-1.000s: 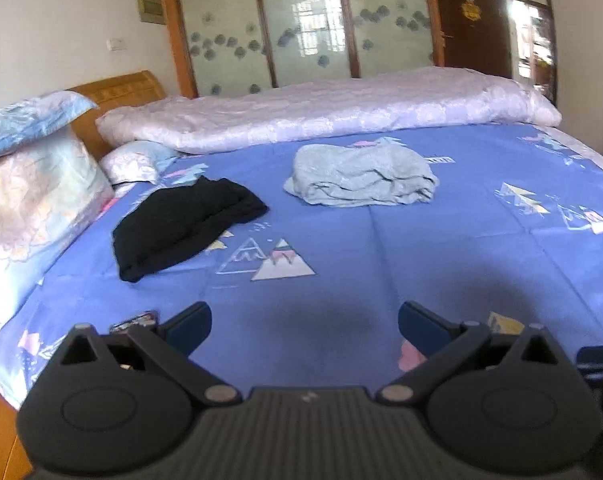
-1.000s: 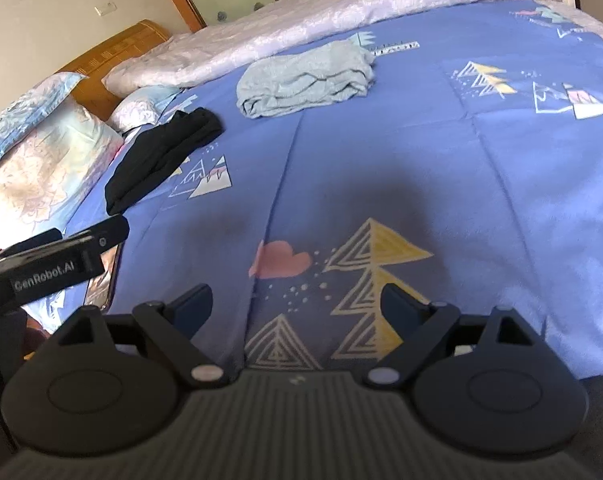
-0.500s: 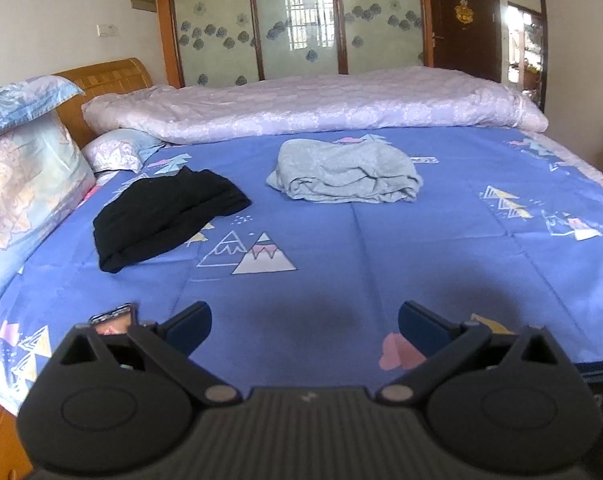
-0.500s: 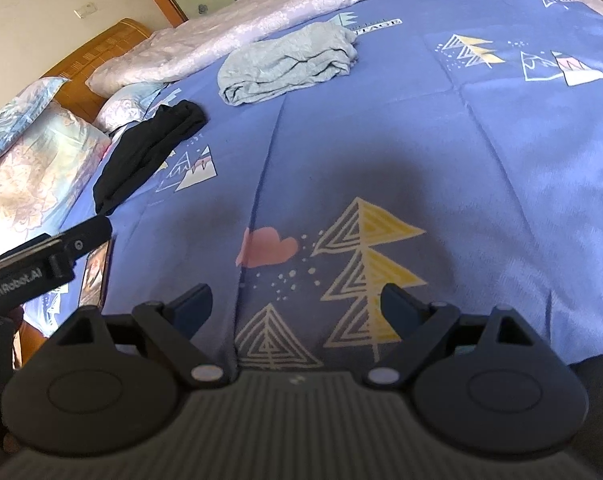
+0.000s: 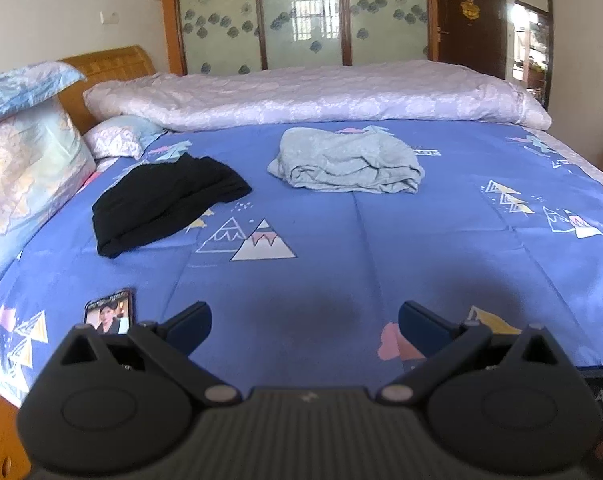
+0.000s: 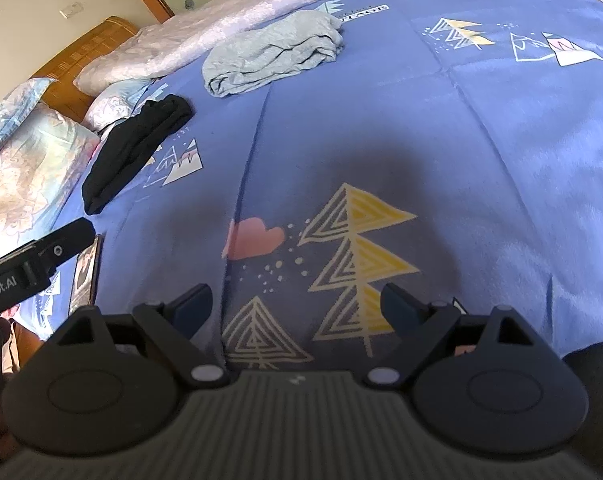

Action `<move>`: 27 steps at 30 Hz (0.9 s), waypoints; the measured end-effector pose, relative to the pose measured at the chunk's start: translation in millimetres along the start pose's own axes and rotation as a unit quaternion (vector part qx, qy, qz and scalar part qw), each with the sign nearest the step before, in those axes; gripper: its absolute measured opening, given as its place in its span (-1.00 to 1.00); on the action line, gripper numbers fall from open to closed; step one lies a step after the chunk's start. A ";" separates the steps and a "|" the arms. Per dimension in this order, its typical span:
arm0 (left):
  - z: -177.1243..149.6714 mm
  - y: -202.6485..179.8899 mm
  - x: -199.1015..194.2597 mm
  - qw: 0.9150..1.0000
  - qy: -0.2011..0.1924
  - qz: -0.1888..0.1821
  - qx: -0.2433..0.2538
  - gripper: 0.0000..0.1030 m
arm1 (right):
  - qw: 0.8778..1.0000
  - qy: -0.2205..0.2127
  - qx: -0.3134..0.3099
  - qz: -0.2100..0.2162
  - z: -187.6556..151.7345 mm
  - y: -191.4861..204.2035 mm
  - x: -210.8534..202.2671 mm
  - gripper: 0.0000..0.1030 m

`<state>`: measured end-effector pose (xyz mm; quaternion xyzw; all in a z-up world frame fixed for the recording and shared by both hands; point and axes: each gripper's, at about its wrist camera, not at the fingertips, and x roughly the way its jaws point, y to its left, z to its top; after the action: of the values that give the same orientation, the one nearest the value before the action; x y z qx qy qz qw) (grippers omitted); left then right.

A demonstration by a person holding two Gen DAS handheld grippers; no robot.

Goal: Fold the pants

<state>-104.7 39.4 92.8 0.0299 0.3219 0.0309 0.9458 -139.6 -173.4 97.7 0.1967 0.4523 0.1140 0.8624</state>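
Bed (image 5: 381, 240) with blue patterned sheet, wooden headboard (image 5: 105, 64), glass-panel wardrobe (image 5: 301, 16) behind. Two garment piles mid-bed: black pants (image 5: 161, 200) left, grey pants (image 5: 345, 166) right, apart. One phone (image 5: 110, 312) near edge. Rolled quilt (image 5: 313, 94), pillows (image 5: 25, 160). Left hand-held gripper (image 5: 304, 320) and right hand-held gripper (image 6: 297, 304): fingers spread, empty, over bare sheet.

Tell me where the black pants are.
The black pants lie bunched on the blue sheet at left in both views, between the pillows and the grey garment, beyond the phone.
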 end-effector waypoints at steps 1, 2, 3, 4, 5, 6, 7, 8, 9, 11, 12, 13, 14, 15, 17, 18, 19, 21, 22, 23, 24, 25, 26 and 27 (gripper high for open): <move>-0.2 1.1 1.0 1.000 0.004 0.003 -0.003 1.00 | 1.000 0.001 -0.001 0.000 -0.2 0.4 0.3 0.80; -0.3 2.3 2.0 1.000 0.007 0.002 -0.006 1.00 | 1.000 0.001 -0.002 0.000 -0.6 1.1 0.6 0.80; -0.5 3.8 3.2 1.000 0.011 0.001 -0.010 1.00 | 1.000 0.002 -0.003 0.000 -0.9 2.1 0.7 0.80; -0.9 4.9 4.2 1.000 0.015 0.000 -0.012 1.00 | 1.000 0.002 -0.005 0.000 -1.2 2.5 0.6 0.80; -1.4 6.2 5.3 1.000 0.019 -0.001 -0.016 1.00 | 1.000 0.002 -0.006 0.000 -1.2 3.2 0.8 0.80; -1.7 6.8 6.5 1.000 0.022 -0.002 -0.018 1.00 | 1.000 0.003 -0.007 -0.001 -1.0 3.5 0.8 0.80; -2.1 7.6 7.2 0.999 0.025 -0.004 -0.021 1.00 | 1.000 0.003 -0.008 -0.001 -1.1 3.5 0.7 0.80; -2.4 8.3 7.9 0.999 0.028 -0.005 -0.023 1.00 | 1.000 0.003 -0.008 -0.001 -1.4 3.7 0.4 0.80; -2.6 9.2 8.8 0.999 0.031 -0.006 -0.024 1.00 | 1.000 0.002 -0.009 -0.001 -1.1 3.7 -0.1 0.80; -3.3 10.1 9.0 0.999 0.032 -0.005 -0.025 1.00 | 1.000 -0.002 -0.012 -0.001 -0.6 4.8 -1.8 0.80; -3.1 10.4 9.0 0.999 0.032 -0.004 -0.026 1.00 | 1.000 -0.005 -0.013 -0.002 -0.5 5.5 -2.7 0.80; -3.2 10.7 9.0 0.999 0.032 -0.004 -0.026 1.00 | 1.000 -0.008 -0.015 -0.002 -0.6 5.9 -3.4 0.80; -3.2 11.0 9.4 0.999 0.032 -0.004 -0.026 1.00 | 1.000 -0.010 -0.016 -0.003 -0.9 6.8 -3.6 0.80; -3.4 10.9 9.7 0.999 0.034 -0.004 -0.027 1.00 | 1.000 -0.010 -0.017 -0.003 -1.0 7.3 -3.4 0.80; -4.1 10.6 10.0 0.999 0.036 -0.006 -0.026 1.00 | 1.000 -0.006 -0.017 -0.003 -1.2 7.3 -2.0 0.80; -4.4 10.3 10.0 0.999 0.036 -0.007 -0.025 1.00 | 1.000 -0.004 -0.017 -0.003 -1.5 7.3 -1.3 0.80; -4.7 9.8 9.6 0.999 0.035 -0.006 -0.024 1.00 | 1.000 -0.003 -0.017 -0.003 -1.6 7.1 -0.8 0.80; -4.9 9.2 8.7 0.999 0.031 -0.005 -0.023 1.00 | 1.000 -0.003 -0.016 -0.004 -1.5 7.2 -0.5 0.80; -5.0 9.0 8.2 0.999 0.029 -0.006 -0.023 1.00 | 1.000 -0.003 -0.016 -0.004 -1.2 7.1 -0.7 0.80; -4.6 9.2 8.7 0.999 0.029 -0.007 -0.023 1.00 | 1.000 -0.004 -0.015 -0.004 -1.5 7.1 -1.3 0.80; -4.8 8.9 8.8 0.999 0.029 -0.008 -0.023 1.00 | 1.000 -0.004 -0.015 -0.005 -1.4 7.1 -1.2 0.80; -5.0 8.9 9.1 0.999 0.030 -0.008 -0.024 1.00 | 1.000 -0.004 -0.015 -0.006 -1.4 7.7 -0.7 0.80; -5.4 8.8 9.3 0.999 0.030 -0.009 -0.024 1.00 | 1.000 -0.003 -0.014 -0.006 -1.4 7.8 -0.1 0.80; -6.0 8.6 9.7 0.999 0.031 -0.010 -0.025 1.00 | 1.000 -0.003 -0.014 -0.006 -1.4 7.8 0.2 0.80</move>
<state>-101.0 48.9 82.8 0.0023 0.3507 0.0304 0.9360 -140.8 -165.9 100.3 0.1819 0.4492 0.1150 0.8671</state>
